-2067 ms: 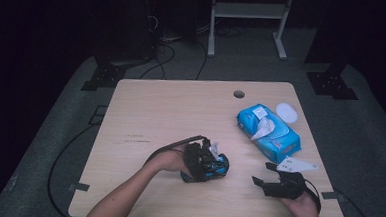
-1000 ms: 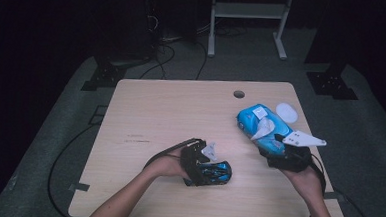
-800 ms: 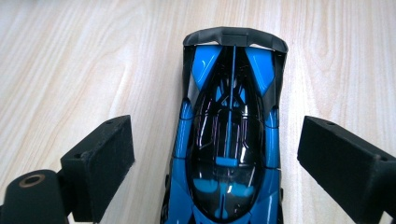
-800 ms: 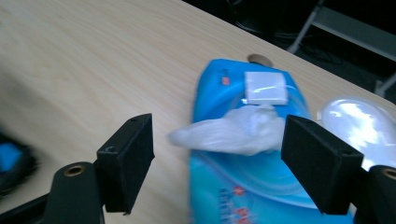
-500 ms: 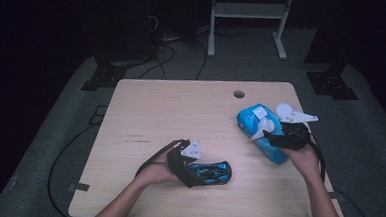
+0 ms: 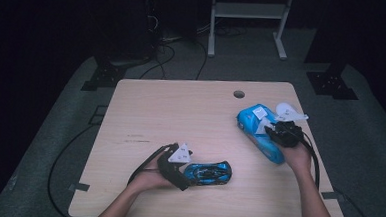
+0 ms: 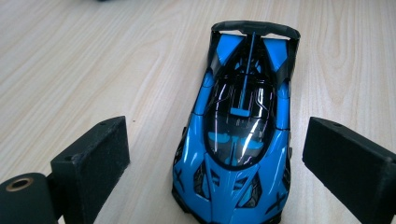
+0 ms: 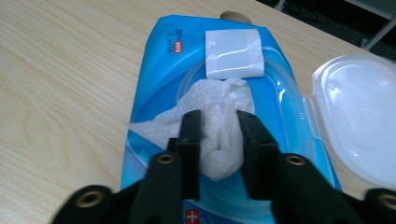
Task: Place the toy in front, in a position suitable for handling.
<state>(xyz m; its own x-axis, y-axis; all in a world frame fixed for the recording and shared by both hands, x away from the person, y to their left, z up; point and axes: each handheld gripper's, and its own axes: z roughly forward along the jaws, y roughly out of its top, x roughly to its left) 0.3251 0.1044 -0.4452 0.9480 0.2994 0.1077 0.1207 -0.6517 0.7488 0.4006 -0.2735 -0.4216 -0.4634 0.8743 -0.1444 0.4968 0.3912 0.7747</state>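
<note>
Softly crumpled wipe (image 8: 219,135) between gripper (image 8: 219,140) pads

Left tool (image 7: 217,168) spread wide; right tool (image 8: 218,140) pinched.

Glossy plastic car (image 7: 238,135), wooden table (image 7: 93,60)

A light wooden table (image 6: 180,118) bears 1 blue toy car (image 6: 207,173) and 1 wipes pack (image 6: 259,134).
</note>
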